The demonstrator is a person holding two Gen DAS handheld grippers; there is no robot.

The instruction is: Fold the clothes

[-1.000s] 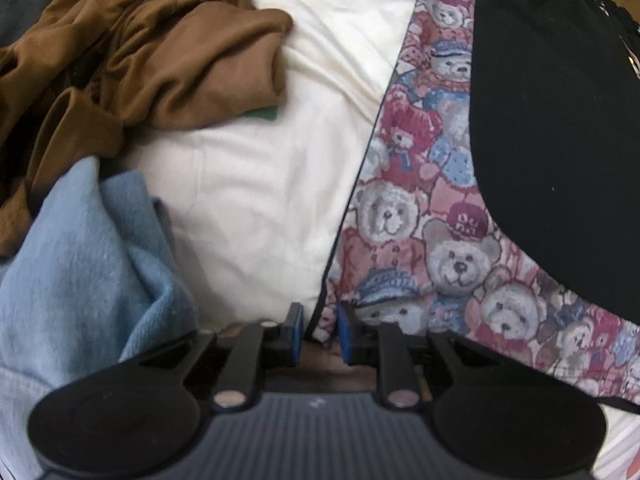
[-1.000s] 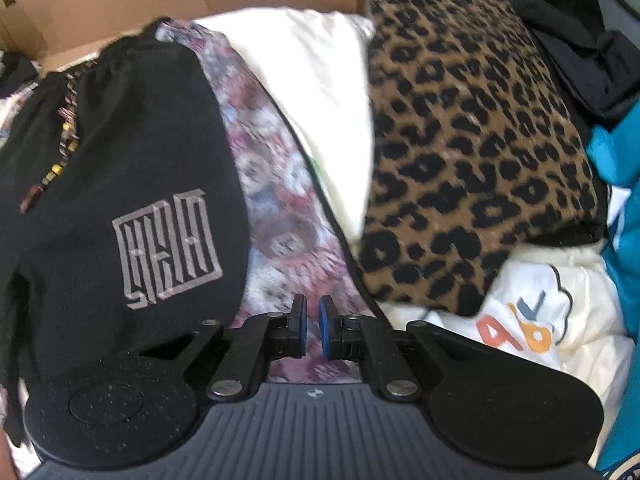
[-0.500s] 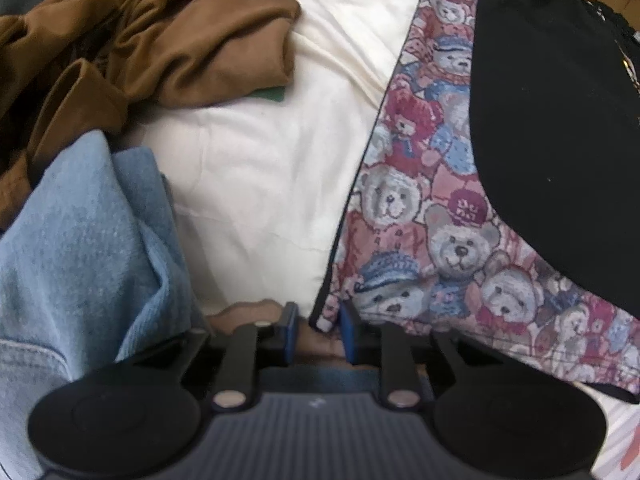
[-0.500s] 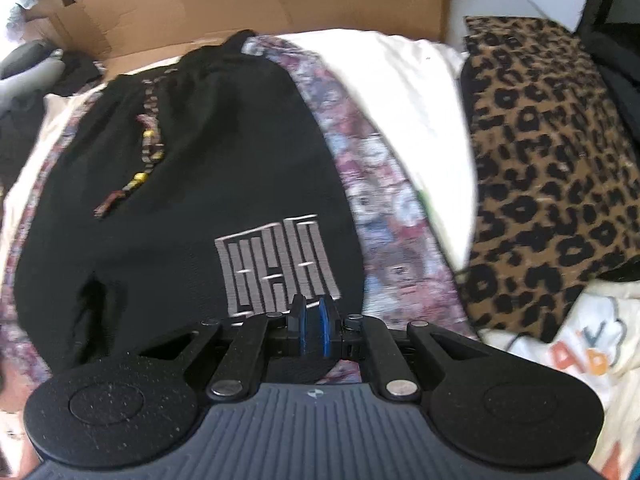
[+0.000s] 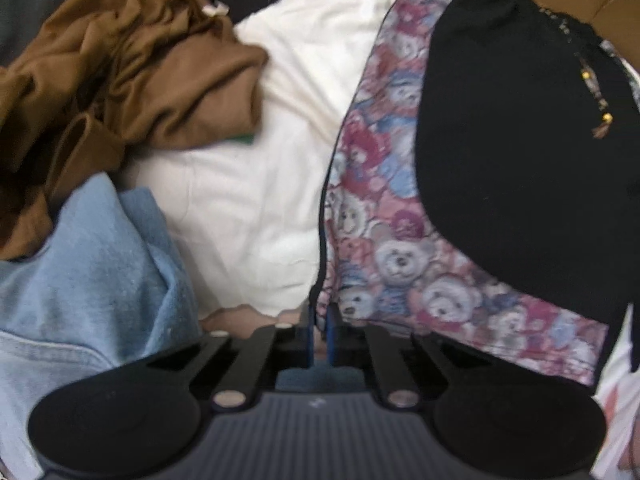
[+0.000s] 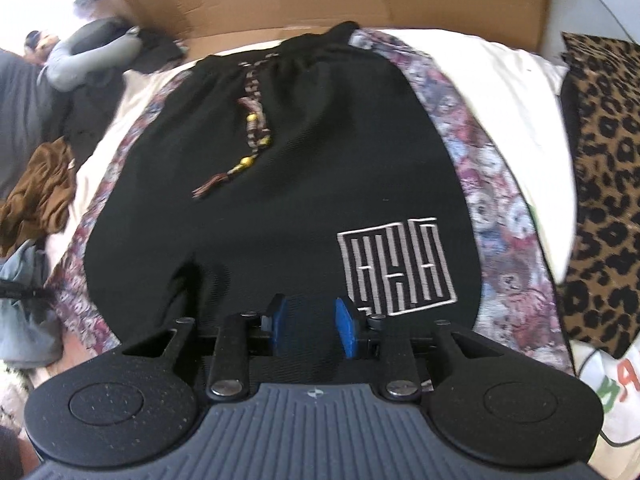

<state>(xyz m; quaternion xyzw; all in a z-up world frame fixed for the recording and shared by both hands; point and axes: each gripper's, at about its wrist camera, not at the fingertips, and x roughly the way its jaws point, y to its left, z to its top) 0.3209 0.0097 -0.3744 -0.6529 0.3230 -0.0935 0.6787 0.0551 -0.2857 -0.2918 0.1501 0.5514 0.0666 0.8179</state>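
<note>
The left gripper [image 5: 319, 330] pinches the near corner of the bear cloth [image 5: 384, 216], while the right gripper [image 6: 310, 326], jaws spread wide, hovers over the near hem of the black shorts [image 6: 288, 160] lying ahead on that cloth.

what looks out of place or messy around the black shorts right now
The black shorts lie flat on the teddy-bear print cloth, nothing damaged. The mess is beside them: a brown garment crumpled in a heap and a bunched blue denim piece, both unfolded.
</note>
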